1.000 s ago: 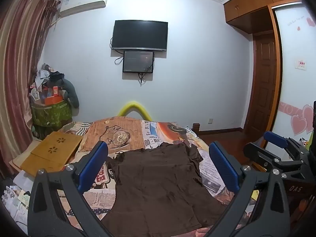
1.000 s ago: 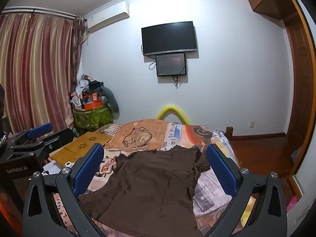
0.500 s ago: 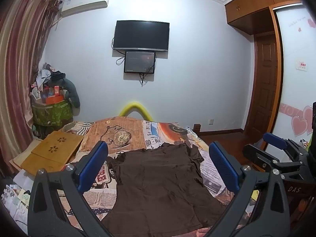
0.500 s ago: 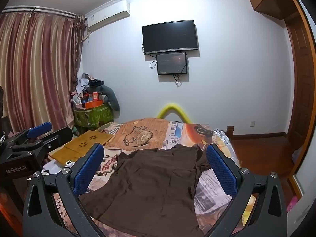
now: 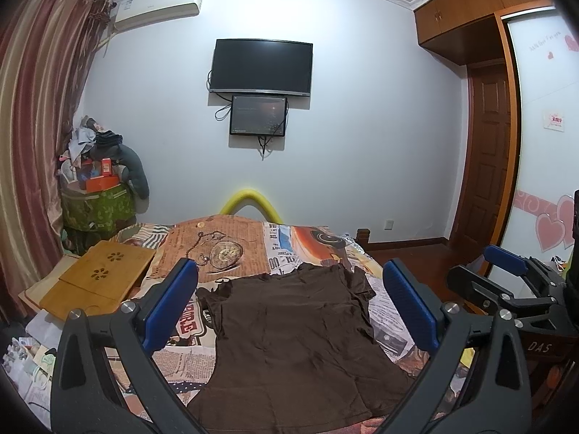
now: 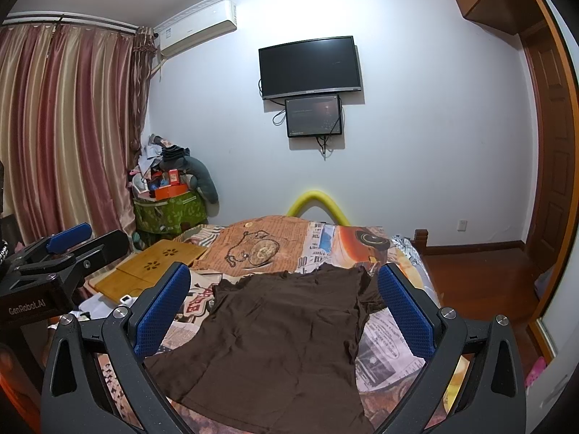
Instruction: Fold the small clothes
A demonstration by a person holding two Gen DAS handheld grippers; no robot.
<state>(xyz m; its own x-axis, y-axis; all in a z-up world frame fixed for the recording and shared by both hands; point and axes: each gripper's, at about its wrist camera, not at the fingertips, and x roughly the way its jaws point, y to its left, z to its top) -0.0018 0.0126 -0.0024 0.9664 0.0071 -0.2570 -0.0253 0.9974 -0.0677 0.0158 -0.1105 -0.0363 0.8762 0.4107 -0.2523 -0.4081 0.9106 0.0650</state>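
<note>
A dark brown T-shirt lies spread flat on the bed, collar toward the far wall; the right wrist view shows the same T-shirt. My left gripper hovers above its near hem, open, blue pads wide apart with nothing between them. My right gripper is likewise open and empty above the shirt. Each gripper shows in the other's view: the right gripper at the far right, the left gripper at the far left. Both are apart from the cloth.
The bed has a patterned newspaper-print cover. A bamboo lap tray lies at its left edge, papers below it. A cluttered green bin stands in the corner by curtains. A wooden door and wardrobe are right.
Both views have tilted slightly, so the room sits a little differently in frame. The shirt lies as before and both grippers remain open.
</note>
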